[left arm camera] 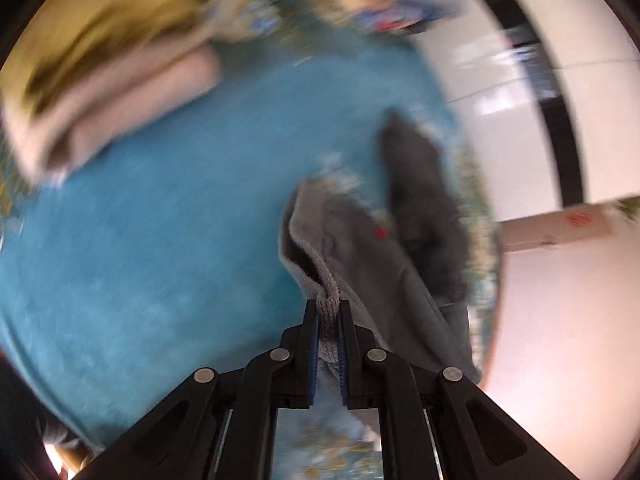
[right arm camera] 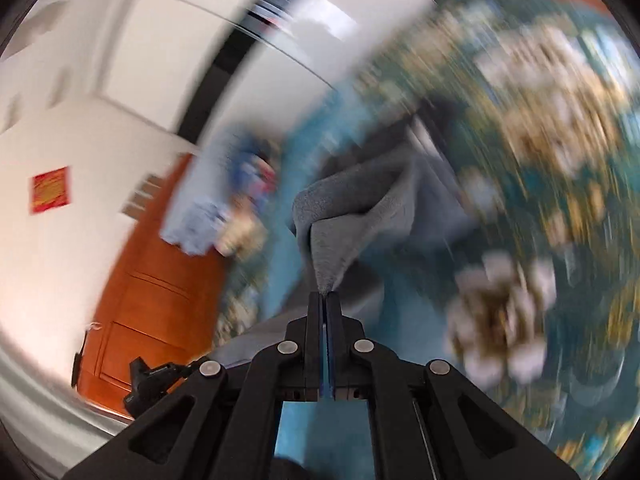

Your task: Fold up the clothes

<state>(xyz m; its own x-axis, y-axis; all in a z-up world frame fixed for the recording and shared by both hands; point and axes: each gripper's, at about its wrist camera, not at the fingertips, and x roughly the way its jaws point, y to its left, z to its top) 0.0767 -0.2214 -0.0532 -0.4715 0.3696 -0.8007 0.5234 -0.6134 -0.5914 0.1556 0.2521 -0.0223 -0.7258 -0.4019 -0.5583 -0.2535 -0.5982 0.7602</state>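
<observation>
Both the left gripper (left arm camera: 329, 312) and right gripper (right arm camera: 325, 300) have jaws closed on the grey garment (left arm camera: 360, 248), lifting it over the blue blanket (left arm camera: 180, 220), probably to spread it.

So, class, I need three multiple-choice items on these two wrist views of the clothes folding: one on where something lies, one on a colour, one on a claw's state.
1. Where is the folded pile?
A. on the teal blanket
B. on the floor
C. in a basket

2. What colour is the held garment?
A. red
B. grey
C. yellow

3. What is the left claw doing?
A. open, empty
B. shut on nothing
C. shut on the garment's ribbed edge

Key: 1 A, the pile rests on teal cloth. 2 B, grey knit fabric shows in both views. 3 C, ribbed knit sits between the blue pads.
</observation>
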